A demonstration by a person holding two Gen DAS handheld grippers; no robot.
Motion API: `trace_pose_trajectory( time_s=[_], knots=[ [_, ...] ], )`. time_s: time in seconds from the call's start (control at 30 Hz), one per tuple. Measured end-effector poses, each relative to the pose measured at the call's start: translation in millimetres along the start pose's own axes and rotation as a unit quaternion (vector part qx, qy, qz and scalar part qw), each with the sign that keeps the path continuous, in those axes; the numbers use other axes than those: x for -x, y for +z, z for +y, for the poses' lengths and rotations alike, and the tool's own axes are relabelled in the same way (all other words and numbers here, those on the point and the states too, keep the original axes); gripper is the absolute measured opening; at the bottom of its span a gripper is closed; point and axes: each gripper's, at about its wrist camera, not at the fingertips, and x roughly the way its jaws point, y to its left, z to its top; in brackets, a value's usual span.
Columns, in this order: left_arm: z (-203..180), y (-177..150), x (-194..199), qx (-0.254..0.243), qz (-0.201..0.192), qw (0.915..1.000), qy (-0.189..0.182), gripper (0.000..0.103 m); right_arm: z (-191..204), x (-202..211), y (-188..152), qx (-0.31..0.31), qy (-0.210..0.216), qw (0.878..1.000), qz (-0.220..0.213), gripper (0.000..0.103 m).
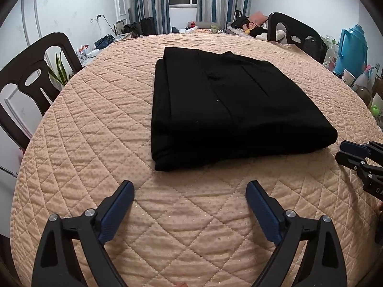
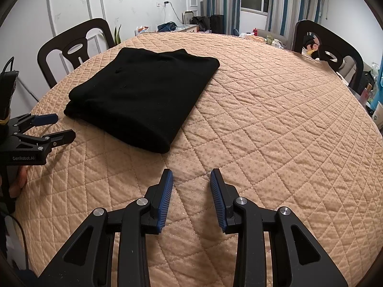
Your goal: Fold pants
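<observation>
The black pants [image 1: 229, 105] lie folded into a thick rectangle on the peach quilted table cover [image 1: 95, 124]; they also show in the right wrist view [image 2: 138, 95]. My left gripper [image 1: 190, 186] is open and empty, just short of the pants' near edge; it also shows in the right wrist view [image 2: 63, 126] beside the pants' left corner. My right gripper [image 2: 191, 174] is open and empty over bare cover, to the right of the pants; it shows at the right edge of the left wrist view [image 1: 341, 151].
Dark wooden chairs stand at the table's left [image 1: 31, 79] and far right [image 1: 294, 33]. A plant [image 1: 58, 71] stands by the left chair. Blue containers and clutter [image 1: 352, 47] sit at the right. A couch with a person [image 1: 251, 27] lies behind.
</observation>
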Motion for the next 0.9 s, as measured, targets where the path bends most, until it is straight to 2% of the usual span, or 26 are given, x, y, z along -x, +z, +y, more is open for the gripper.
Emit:
trace_pose_trajectory(
  time_s=[0.9],
  knots=[
    [0.5, 0.4, -1.1, -0.001, 0.0, 1.0, 0.003, 0.099, -0.2, 0.0, -0.1, 0.0, 0.0, 1.0, 0.0, 0.034]
  ],
)
